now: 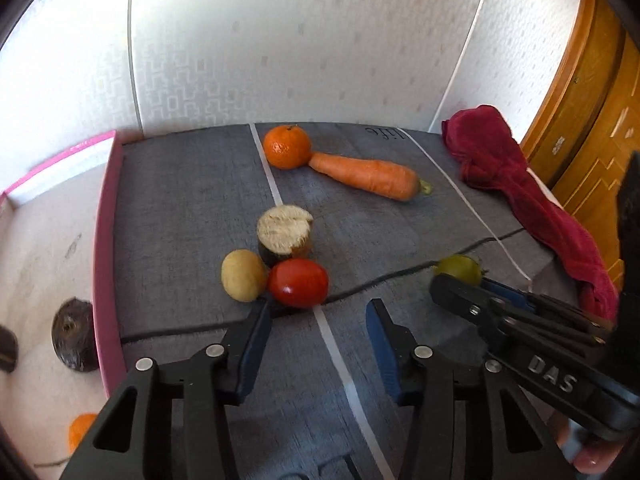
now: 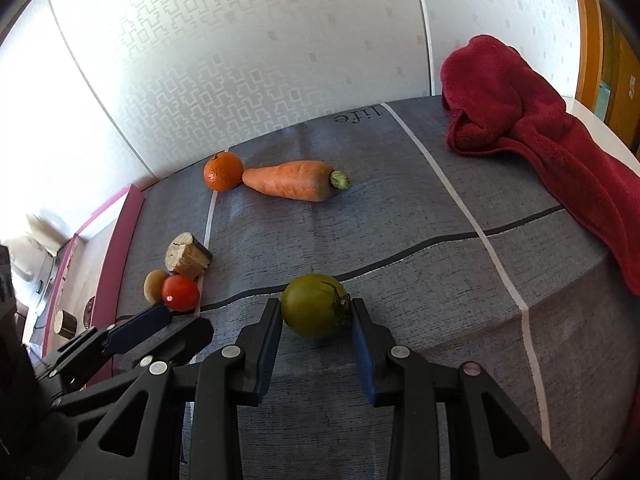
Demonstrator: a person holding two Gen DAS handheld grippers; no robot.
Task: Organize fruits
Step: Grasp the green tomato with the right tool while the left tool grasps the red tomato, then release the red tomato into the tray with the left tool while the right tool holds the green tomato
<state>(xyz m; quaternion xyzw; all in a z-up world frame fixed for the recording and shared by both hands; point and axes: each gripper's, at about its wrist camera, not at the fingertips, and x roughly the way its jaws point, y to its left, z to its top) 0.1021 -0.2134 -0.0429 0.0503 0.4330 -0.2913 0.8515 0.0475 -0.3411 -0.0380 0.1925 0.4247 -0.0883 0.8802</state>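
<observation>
carrot lies flat, stem end right, tip touching orange

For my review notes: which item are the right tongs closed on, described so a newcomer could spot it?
Start from the grey tablecloth and follow its dark wavy line toward the near edge. There the right tongs are shut on a green tomato with a dried stem. It is the only green, lone piece; the red tomato sits clustered at left.

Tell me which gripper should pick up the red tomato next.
Left. The left gripper has open jaws right before the round red tomato, while the right gripper is shut on the green tomato.
</observation>
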